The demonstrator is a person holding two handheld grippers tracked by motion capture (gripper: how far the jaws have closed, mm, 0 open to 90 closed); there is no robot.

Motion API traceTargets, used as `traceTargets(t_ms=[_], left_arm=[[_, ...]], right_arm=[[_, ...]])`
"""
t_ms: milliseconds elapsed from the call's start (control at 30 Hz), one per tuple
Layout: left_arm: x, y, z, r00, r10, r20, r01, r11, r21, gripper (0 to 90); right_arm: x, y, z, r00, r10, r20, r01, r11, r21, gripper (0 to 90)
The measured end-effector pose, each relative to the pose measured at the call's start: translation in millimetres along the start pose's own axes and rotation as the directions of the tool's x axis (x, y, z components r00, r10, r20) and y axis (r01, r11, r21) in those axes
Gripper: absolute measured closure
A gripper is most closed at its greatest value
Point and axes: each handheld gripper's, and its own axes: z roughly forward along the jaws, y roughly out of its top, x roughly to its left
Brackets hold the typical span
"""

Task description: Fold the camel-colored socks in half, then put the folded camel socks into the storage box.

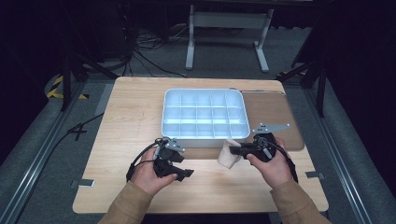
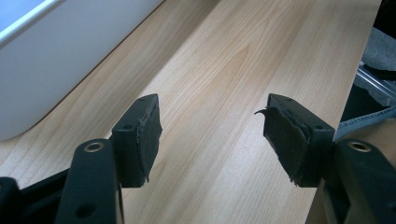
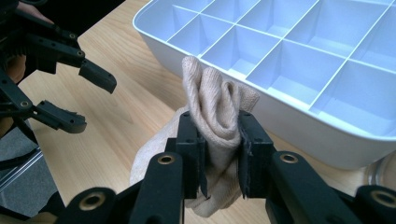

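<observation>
The right gripper has its jaws clenched on a beige sock, bunched and folded, held just above the desk right beside the near wall of the white divided tray; the loose end hangs below the jaws toward the wood. The left gripper sits near the desk's front w/ jaws released, nothing btwn them, bare wood underneath. Main risk, as I read it: the grip is only on a fold in the middle of the sock, so the fabric could slide out or unroll if the hand swings fast, and the sock would drop on the desk short of the tray. Second risk: the dangling end could snag on the tray rim on the way over, dragging or tipping the light tray, or leaving the sock draped across a divider rather than in one cell. The cells look narrow vs. the bunched sock, so it may straddle two compartments. Obstacles: the tray's near wall stands directly btwn sock and cells, so a lift is needed before any fwd move. The left gripper is near but apart, to the sock's side, not in the path. A brown mat lies under the tray's right side; table legs and cables sit on the floor beyond, well out of the way.
</observation>
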Motion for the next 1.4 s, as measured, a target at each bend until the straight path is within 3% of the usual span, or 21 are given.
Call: traceTargets(t_ms=[367, 933, 1167, 1400], left_arm=[[2.2, -1.5, -2.6, 1.0, -0.008, -0.002, 0.008, 0.9999, -0.009, 37.2], [7.8, -7.9, -9.1, 0.9992, -0.033, -0.022, 0.032, 0.9994, -0.01, 36.9], [9.6, -13.4, -13.5, 0.9984, -0.05, -0.028, 0.05, 0.9986, -0.018, 36.6], [12.3, -20.3, -18.5, 0.9971, -0.066, -0.038, 0.065, 0.9976, -0.022, 36.6]], right_arm=[[-10.4, 13.7, -5.0, 0.9994, -0.009, 0.033, 0.009, 1.0, -0.01, 73.9], [-40.6, 46.1, -11.9, 0.9947, -0.028, 0.099, 0.032, 0.999, -0.039, 73.7], [-59.7, 55.5, -3.2, 0.9933, -0.029, 0.112, 0.031, 0.999, -0.023, 73.5], [-78.2, 59.3, 12.1, 0.9839, -0.052, 0.171, 0.049, 0.999, 0.018, 73.2]])
